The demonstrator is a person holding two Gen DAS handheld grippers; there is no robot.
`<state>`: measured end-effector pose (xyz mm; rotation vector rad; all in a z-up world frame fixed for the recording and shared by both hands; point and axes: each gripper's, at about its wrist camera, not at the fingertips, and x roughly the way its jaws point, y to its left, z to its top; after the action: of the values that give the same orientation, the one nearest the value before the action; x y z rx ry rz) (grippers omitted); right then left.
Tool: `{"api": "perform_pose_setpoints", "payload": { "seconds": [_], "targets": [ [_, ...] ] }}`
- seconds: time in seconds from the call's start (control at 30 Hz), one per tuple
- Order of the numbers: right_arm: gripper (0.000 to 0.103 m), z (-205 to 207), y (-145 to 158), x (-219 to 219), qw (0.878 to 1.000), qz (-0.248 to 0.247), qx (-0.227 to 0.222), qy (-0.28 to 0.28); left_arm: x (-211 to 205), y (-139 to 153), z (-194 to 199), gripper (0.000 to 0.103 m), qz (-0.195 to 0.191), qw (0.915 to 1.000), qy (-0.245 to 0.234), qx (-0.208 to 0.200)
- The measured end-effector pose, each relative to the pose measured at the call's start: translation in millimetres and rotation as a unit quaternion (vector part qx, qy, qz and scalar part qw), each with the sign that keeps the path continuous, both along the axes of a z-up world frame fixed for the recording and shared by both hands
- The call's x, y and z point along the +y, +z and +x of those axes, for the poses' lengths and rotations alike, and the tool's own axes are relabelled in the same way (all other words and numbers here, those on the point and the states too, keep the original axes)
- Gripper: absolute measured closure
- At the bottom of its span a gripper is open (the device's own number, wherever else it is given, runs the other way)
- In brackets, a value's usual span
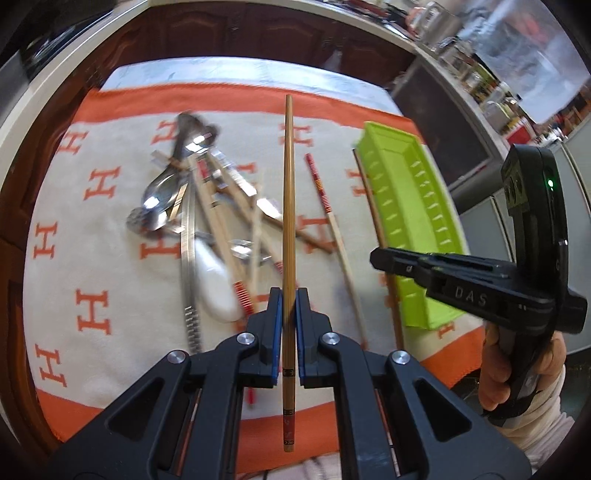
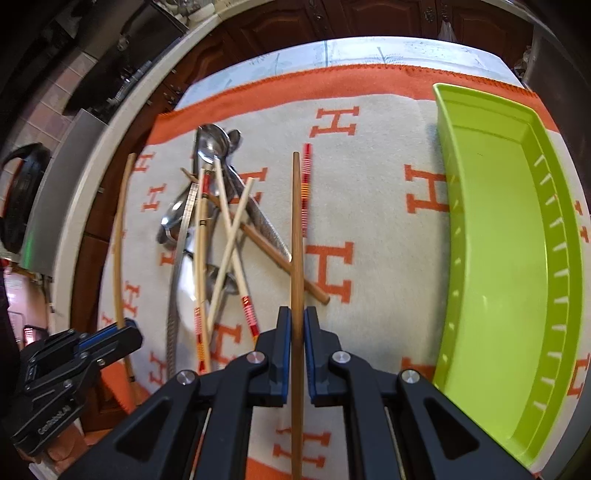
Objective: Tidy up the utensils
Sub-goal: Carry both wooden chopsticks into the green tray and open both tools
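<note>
My left gripper [image 1: 289,306] is shut on a light bamboo chopstick [image 1: 288,206] and holds it above the cloth, pointing away. My right gripper [image 2: 297,325] is shut on a darker brown chopstick [image 2: 296,236], held above the cloth. A pile of spoons and chopsticks [image 1: 207,206] lies on the orange and cream cloth [image 1: 92,229]; it also shows in the right wrist view [image 2: 214,221]. The lime green tray [image 2: 509,240] is empty at the right, also seen in the left wrist view [image 1: 406,206]. The right gripper body [image 1: 480,291] shows beside the tray.
A red-striped chopstick [image 2: 306,192] lies alone between pile and tray. A thin chopstick [image 1: 376,236] lies along the tray's left wall. The left gripper [image 2: 92,347] shows at lower left. Dark wooden cabinets [image 2: 332,18] and a counter with jars [image 1: 480,74] lie beyond the table.
</note>
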<state>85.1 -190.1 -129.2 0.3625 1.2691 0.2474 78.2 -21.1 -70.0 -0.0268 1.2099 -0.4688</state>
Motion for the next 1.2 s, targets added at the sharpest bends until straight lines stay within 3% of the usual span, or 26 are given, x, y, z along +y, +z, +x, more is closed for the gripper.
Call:
{"api": "perform_pose_setpoints", "payload": {
  "seconds": [0.37, 0.57, 0.8, 1.13, 1.2],
  "targets": [
    [0.097, -39.5, 37.8, -55.4, 0.997, 0.018, -0.056, -0.042, -113.1, 28.6, -3.3, 0.099, -0.04, 0.9961, -0.077, -0.013],
    [0.097, -47.9, 44.2, -95.4, 0.993, -0.012, -0.077, -0.087, -163.5, 24.6, 9.3, 0.099, -0.082, 0.993, -0.085, 0.005],
    [0.097, -51.2, 54.8, -139.6, 0.985, -0.038, -0.102, -0.137, -191.1, -8.8, 33.4, 0.099, -0.113, 0.9908, -0.061, 0.04],
    [0.096, -18.6, 25.2, -144.3, 0.989, -0.077, -0.07, -0.108, -204.2, -56.3, 40.0, 0.097, -0.062, 0.9951, -0.05, 0.058],
    [0.096, -9.1, 15.0, -146.2, 0.99, -0.076, -0.058, -0.103, -203.0, -62.1, 41.1, 0.077, -0.056, 0.9949, -0.047, 0.07]
  ]
}}
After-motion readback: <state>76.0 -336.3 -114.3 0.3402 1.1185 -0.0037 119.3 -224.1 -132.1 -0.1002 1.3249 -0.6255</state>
